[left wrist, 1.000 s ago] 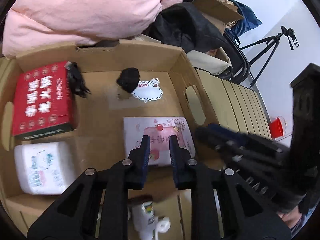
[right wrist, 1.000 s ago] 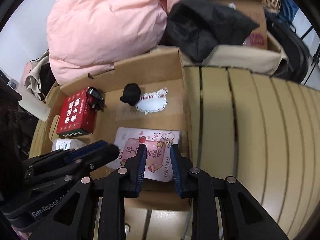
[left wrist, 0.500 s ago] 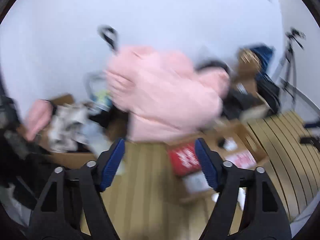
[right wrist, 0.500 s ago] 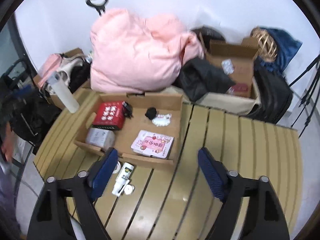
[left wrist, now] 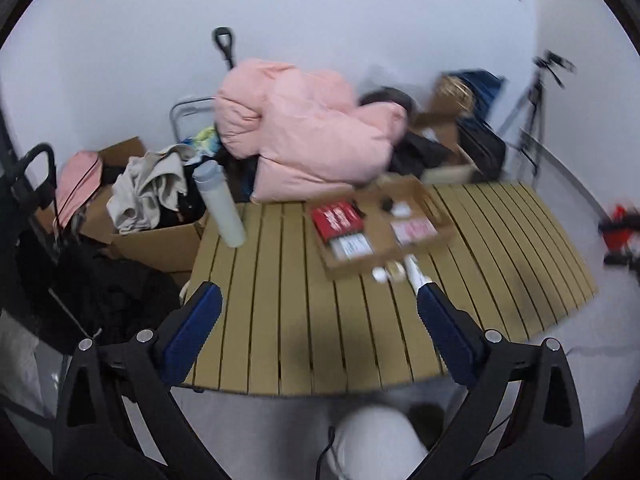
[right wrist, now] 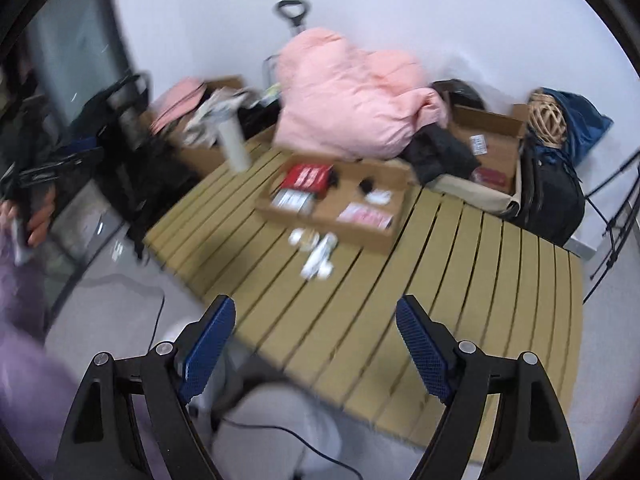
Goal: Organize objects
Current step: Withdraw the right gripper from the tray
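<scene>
My left claw [left wrist: 318, 322] is opening, my right claw [right wrist: 314, 340] spread, both empty, high above the tabletop [left wrist: 304, 344]. Loose white bottle [right wrist: 318, 258] sits near the cardboard tray [right wrist: 320, 216]; blurry view risks a missed grab.

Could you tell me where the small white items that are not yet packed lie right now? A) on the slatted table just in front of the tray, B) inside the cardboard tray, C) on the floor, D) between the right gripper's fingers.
A: the small white items lie on the slatted table just in front of the cardboard tray, outside its near wall.
</scene>
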